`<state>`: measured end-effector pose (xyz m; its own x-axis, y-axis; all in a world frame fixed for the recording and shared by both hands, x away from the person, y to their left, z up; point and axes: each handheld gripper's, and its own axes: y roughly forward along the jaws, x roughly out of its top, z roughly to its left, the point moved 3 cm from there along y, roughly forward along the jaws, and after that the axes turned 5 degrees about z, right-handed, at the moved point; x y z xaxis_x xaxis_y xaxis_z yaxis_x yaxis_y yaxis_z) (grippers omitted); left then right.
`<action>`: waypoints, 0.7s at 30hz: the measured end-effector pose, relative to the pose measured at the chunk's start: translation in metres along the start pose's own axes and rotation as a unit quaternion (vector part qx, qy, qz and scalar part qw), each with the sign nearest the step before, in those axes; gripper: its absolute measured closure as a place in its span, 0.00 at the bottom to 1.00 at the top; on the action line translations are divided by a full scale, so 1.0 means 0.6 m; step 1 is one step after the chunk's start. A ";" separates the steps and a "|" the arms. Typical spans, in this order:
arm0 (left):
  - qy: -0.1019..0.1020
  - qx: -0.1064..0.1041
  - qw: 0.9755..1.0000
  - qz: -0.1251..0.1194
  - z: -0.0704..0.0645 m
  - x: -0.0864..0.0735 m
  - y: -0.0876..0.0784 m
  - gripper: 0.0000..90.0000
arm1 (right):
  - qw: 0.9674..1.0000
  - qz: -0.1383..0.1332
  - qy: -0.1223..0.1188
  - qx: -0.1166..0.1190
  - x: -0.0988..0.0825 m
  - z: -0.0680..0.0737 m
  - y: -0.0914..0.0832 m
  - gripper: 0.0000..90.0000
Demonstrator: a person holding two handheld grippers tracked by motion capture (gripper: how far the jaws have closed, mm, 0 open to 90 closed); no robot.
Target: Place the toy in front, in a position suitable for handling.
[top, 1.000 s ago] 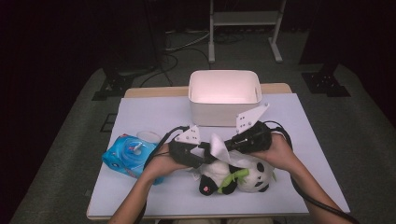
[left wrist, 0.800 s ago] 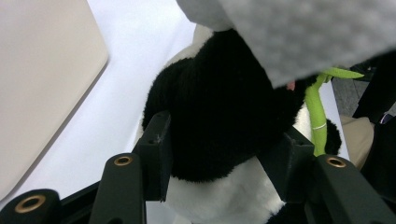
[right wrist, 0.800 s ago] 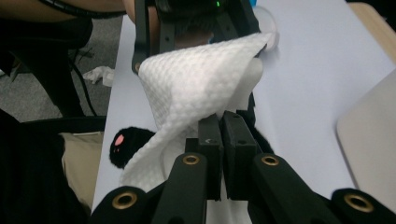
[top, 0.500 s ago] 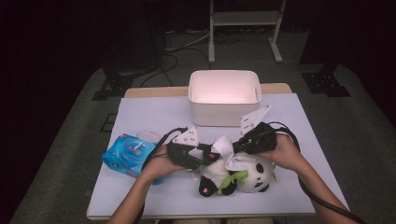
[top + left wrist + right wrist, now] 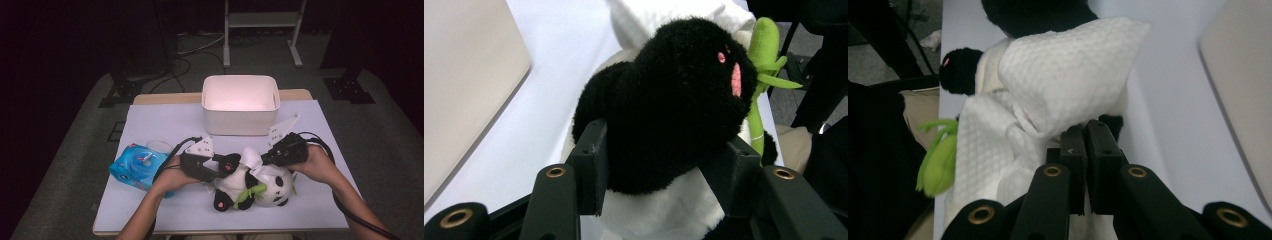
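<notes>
As seen overhead, panda's leg [image 5: 674,100] inside left claw [image 5: 664,170].

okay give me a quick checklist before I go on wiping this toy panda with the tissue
1. Left gripper clamped on the panda's black paw: ok.
2. Right gripper fingers pinched shut on the white tissue: ok.
3. Tissue lying against the panda: ok.
4. Panda resting on the table, clear of its edge: ok.
5. White bin apart from both hands: ok.
6. Blue tissue pack out of the way: not ok, left hand lies against it.
</notes>
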<state>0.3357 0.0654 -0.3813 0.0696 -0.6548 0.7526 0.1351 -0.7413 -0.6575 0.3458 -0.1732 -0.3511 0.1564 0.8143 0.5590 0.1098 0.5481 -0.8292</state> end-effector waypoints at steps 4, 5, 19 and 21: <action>0.005 -0.001 1.000 0.002 -0.002 0.000 -0.001 0.53 | 1.000 -0.009 -0.007 0.015 0.021 0.000 0.019 0.96; 0.003 0.000 1.000 0.001 -0.001 -0.001 -0.001 0.53 | 1.000 -0.015 -0.006 0.019 0.026 0.000 0.022 0.96; -0.007 -0.002 1.000 -0.001 0.002 -0.007 -0.004 0.53 | 0.997 -0.062 0.041 0.033 -0.049 -0.011 -0.024 0.96; -0.009 -0.001 1.000 -0.001 0.003 -0.008 -0.003 0.53 | 0.996 -0.071 0.051 0.033 -0.066 -0.013 -0.033 0.96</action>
<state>0.3370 0.0702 -0.3833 0.0867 -0.6504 0.7546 0.1340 -0.7429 -0.6558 0.3450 -0.2180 -0.3568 0.2431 0.7065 0.6647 0.0737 0.6698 -0.7389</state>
